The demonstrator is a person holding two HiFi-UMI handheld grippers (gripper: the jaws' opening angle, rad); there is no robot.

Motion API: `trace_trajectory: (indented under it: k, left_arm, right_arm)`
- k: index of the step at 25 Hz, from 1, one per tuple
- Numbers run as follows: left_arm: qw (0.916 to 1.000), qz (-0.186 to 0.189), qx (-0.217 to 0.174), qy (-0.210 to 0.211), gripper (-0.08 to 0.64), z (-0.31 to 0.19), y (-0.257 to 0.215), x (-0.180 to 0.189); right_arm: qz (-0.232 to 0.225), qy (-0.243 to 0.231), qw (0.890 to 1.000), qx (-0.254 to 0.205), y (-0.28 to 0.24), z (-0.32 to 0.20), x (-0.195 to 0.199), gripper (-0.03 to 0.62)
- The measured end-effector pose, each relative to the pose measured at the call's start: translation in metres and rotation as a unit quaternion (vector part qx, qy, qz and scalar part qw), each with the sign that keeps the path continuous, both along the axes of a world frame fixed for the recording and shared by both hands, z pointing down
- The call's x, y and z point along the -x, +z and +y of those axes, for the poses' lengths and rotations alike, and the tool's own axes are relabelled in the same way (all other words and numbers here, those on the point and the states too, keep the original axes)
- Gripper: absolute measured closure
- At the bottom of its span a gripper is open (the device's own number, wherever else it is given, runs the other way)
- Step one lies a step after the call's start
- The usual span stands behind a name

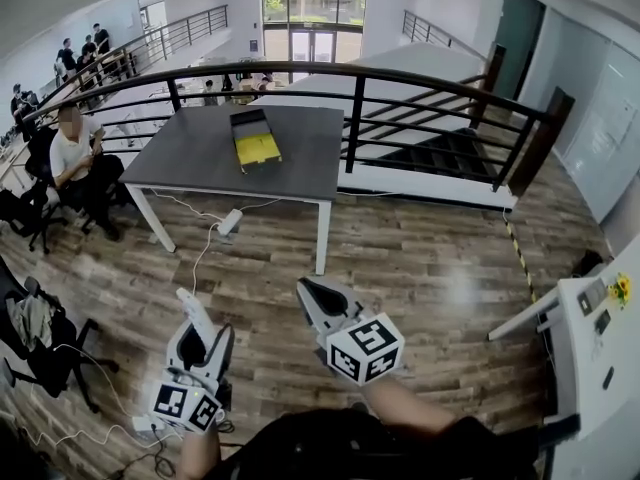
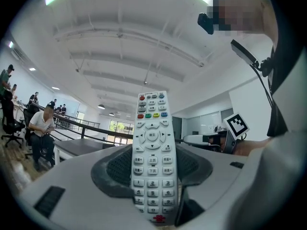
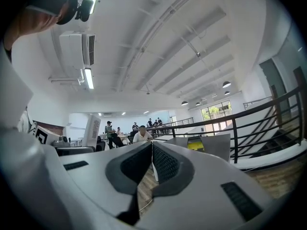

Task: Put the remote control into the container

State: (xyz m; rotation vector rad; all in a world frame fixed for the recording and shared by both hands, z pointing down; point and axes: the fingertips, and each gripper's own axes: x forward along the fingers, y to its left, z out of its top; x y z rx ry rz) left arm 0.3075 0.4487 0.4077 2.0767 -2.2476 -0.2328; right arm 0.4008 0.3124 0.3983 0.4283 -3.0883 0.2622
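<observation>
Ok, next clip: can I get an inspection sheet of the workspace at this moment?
Surface: dark table by the railing, well ahead of the person.
Job's things: remote control upright in the left gripper; container, black with a yellow bottom, on the table.
Clutter: nothing seen on the table besides the container.
Grippers: left gripper shut on the remote control; right gripper fingers together, empty.
Cables: white cable with power strip on the floor under the table.
Surroundings: wooden floor, black railing, seated person at left, white desk at right.

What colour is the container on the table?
The container is yellow and black; head view shows it best.
</observation>
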Motion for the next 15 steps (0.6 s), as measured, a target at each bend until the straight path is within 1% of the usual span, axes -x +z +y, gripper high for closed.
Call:
trace_trajectory:
  k: [6, 8, 12, 15]
  left_arm:
    - [1.0, 0.003, 0.007, 0.006, 0.316, 0.02, 0.011, 0.026]
    - [0.9999, 0.004, 0.006, 0.008, 0.316, 0.025, 0.013, 0.032]
    - [1.0, 0.006, 0.002, -0.002, 0.316, 0.028, 0.013, 0.047]
    - [0.9999, 0.009, 0.005, -0.009, 0.316, 0.024, 0.016, 0.054]
  right_arm:
    - [0.008, 0.002, 1.0, 0.004, 0.01, 0.02, 0.023, 0.591]
    - [0.01, 0.002, 1.0, -0.001, 0.01, 0.025, 0.029, 0.591]
    - [0.026, 0.019, 0.999, -0.011, 0.013, 0.022, 0.042, 0.591]
    - [0.031, 0.009, 0.999, -0.016, 0.016, 0.016, 0.051, 0.591]
